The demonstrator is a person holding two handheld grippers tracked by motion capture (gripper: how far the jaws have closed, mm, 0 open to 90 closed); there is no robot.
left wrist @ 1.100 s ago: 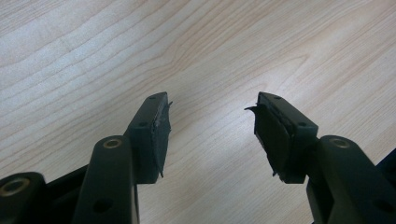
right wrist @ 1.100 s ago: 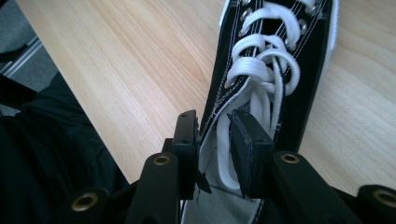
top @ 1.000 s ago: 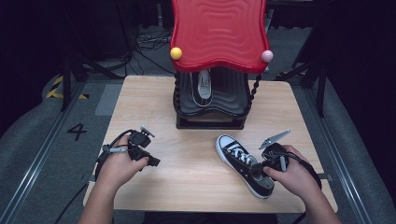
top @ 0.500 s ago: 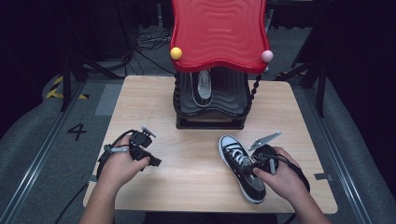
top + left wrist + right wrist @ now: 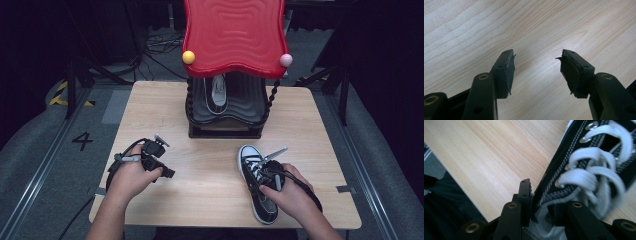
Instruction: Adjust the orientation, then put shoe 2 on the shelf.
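A black sneaker (image 5: 248, 159) with white laces (image 5: 596, 162) lies on the wooden table (image 5: 210, 200) at the front right, toe away from me. My right gripper (image 5: 261, 185) sits over its opening. In the right gripper view (image 5: 541, 197) the sneaker's side wall stands between the jaws, which have just been opening. The outer pad (image 5: 525, 192) rests against the canvas and the other jaw is inside the shoe with slack. My left gripper (image 5: 165, 170) is at the front left, open (image 5: 536, 65) above bare wood with nothing between its pads.
A black shoe rack (image 5: 225, 120) with a wavy red top (image 5: 232, 35) stands at the back centre. A second shoe (image 5: 217, 92) lies on its shelf. A yellow ball (image 5: 188, 57) and a pink ball (image 5: 285, 60) mark the top's front corners. Dark floor surrounds the table.
My right hand has shifted left and towards me with the sneaker. The shoe has turned so its heel lies nearer the front edge. The left hand has stayed put.
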